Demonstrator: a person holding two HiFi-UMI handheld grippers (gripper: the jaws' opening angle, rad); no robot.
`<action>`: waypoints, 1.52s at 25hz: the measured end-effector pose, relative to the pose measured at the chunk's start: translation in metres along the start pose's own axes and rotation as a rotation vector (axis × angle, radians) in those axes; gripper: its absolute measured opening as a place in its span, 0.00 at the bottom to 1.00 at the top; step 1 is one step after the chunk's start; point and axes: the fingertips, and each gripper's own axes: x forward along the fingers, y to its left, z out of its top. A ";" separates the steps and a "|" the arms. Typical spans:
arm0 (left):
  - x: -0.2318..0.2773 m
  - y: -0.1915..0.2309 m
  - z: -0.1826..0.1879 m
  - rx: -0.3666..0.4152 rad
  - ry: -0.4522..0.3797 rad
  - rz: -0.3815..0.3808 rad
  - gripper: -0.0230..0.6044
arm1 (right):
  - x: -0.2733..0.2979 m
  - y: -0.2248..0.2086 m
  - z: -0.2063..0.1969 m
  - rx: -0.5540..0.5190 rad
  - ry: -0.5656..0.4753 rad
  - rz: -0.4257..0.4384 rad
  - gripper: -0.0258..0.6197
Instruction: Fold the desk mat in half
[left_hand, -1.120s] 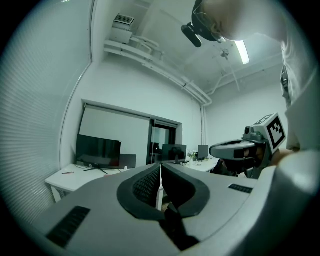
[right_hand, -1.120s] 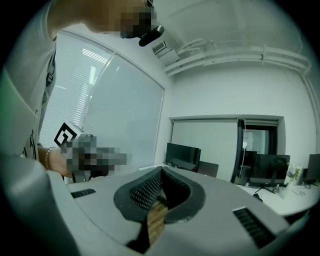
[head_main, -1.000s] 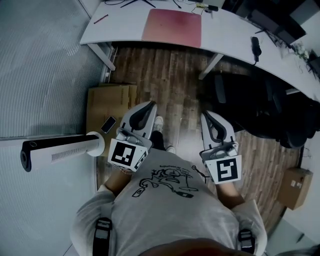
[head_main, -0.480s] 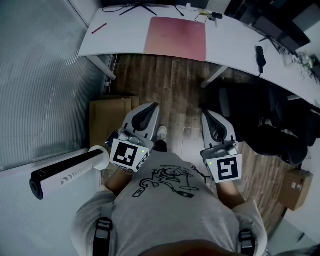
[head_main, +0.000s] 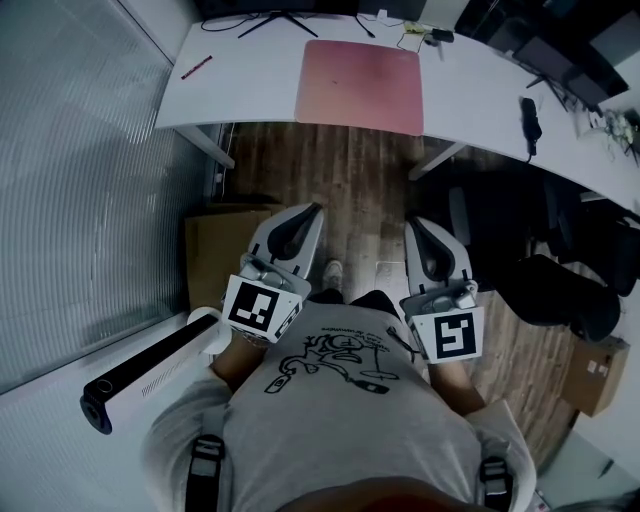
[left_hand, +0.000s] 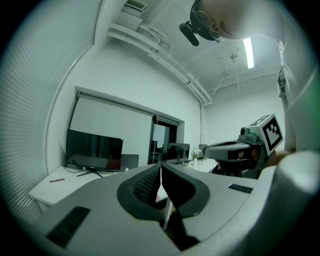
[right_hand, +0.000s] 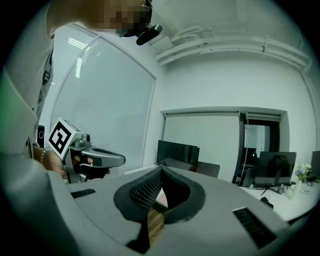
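Note:
The pink-red desk mat (head_main: 360, 85) lies flat and unfolded on the white desk (head_main: 250, 85), at the top of the head view. Both grippers are held level in front of the person's chest, over the wooden floor and well short of the desk. My left gripper (head_main: 312, 211) is shut with nothing in it; in its own view the dark pads (left_hand: 149, 184) meet along a thin line. My right gripper (head_main: 417, 226) is also shut and empty, its pads (right_hand: 148, 191) pressed together. Each gripper shows in the other's view: the right gripper (left_hand: 240, 147), the left gripper (right_hand: 85, 157).
A red pen (head_main: 196, 67) lies left of the mat, a black device (head_main: 531, 115) to its right, a monitor (left_hand: 94, 150) behind. On the floor are a cardboard box (head_main: 215, 250), a white tower appliance (head_main: 150, 370), black office chairs (head_main: 540, 260) and another box (head_main: 590, 375). A blinds-covered glass wall lines the left.
The person has walked toward the desk: mat and desk have slid lower in the head view and look larger. Both grippers stay shut, side by side in front of the chest.

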 end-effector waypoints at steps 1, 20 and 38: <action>0.003 0.004 0.000 -0.001 0.003 -0.001 0.08 | 0.004 -0.002 -0.001 0.001 0.004 -0.010 0.05; 0.080 0.041 0.005 -0.001 0.000 0.008 0.08 | 0.056 -0.073 -0.021 -0.016 0.075 -0.018 0.05; 0.226 0.043 0.028 0.014 0.019 0.018 0.08 | 0.118 -0.208 -0.019 -0.008 0.067 -0.001 0.05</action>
